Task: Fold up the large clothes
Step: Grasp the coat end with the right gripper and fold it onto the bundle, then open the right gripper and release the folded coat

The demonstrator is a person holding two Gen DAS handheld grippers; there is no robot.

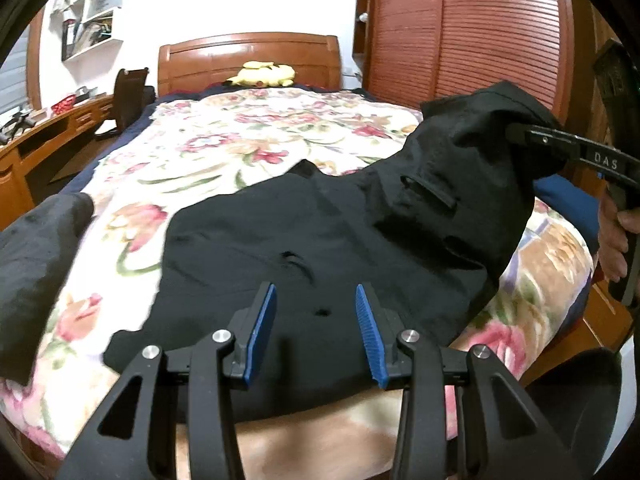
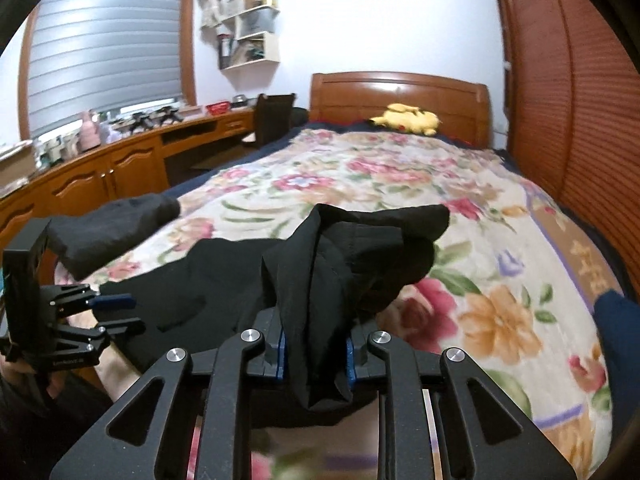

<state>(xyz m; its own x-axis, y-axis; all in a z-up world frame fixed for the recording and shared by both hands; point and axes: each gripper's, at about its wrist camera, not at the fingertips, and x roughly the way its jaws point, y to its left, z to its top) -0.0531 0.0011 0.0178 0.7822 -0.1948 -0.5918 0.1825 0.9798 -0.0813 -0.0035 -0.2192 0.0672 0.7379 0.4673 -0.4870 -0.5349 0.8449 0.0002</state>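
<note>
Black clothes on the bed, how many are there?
2. A black garment is spread near the bed's foot, its corner lifted by the right gripper; a folded black piece lies left. More could be hidden.

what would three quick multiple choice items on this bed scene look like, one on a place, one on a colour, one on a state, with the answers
1. Where does the yellow plush toy lie?
A. at the headboard end of the bed
B. on the desk
C. on the wall shelf

2. What colour is the garment being folded?
A. red
B. black
C. white

3. What is the state of the right hand-held gripper?
A. open over the bedspread
B. shut on a fold of the garment
C. holding the plush toy

Answers:
1 A, the toy sits just before the wooden headboard.
2 B, the cloth is black against the floral bedspread.
3 B, black cloth is bunched between its blue pads, while the left hand-held gripper stands open above the cloth.
</note>
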